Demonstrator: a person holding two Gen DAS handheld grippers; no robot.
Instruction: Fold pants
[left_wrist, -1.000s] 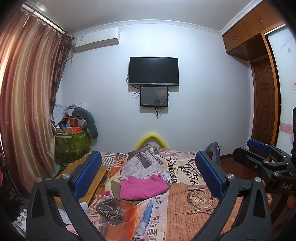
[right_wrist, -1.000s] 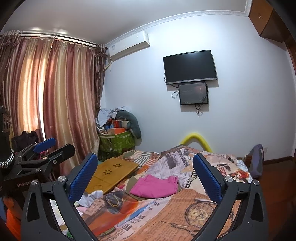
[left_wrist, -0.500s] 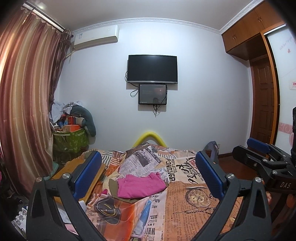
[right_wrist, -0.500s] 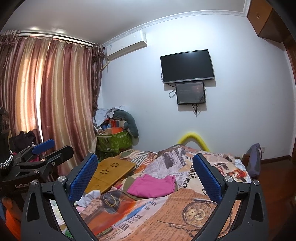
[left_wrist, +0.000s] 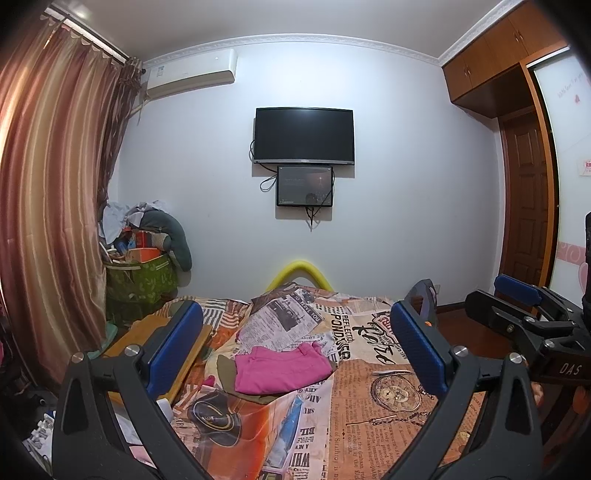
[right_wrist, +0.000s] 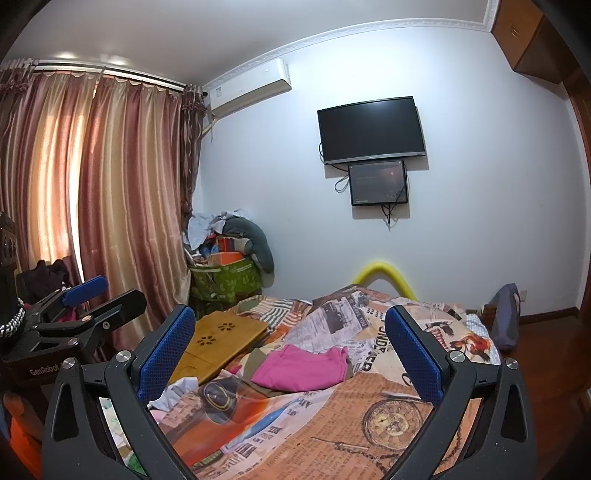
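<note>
Pink pants (left_wrist: 282, 371) lie folded in a small bundle on the bed's printed quilt (left_wrist: 373, 406), partly on an olive garment. They also show in the right wrist view (right_wrist: 301, 369). My left gripper (left_wrist: 295, 339) is open and empty, held above the near part of the bed, well short of the pants. My right gripper (right_wrist: 290, 343) is also open and empty, at a similar distance. Each gripper shows at the edge of the other's view: the right one (left_wrist: 524, 314) and the left one (right_wrist: 88, 302).
A wooden lap tray (right_wrist: 218, 343) lies at the bed's left side. A green bin piled with clothes (right_wrist: 225, 273) stands in the corner by the curtain (right_wrist: 110, 206). A TV (left_wrist: 303, 136) hangs on the far wall. A door (left_wrist: 524, 199) is at right.
Both views have tilted slightly: the bed and pants sit a little lower and nearer in the frames. The grippers stay open and the pants have not moved.
</note>
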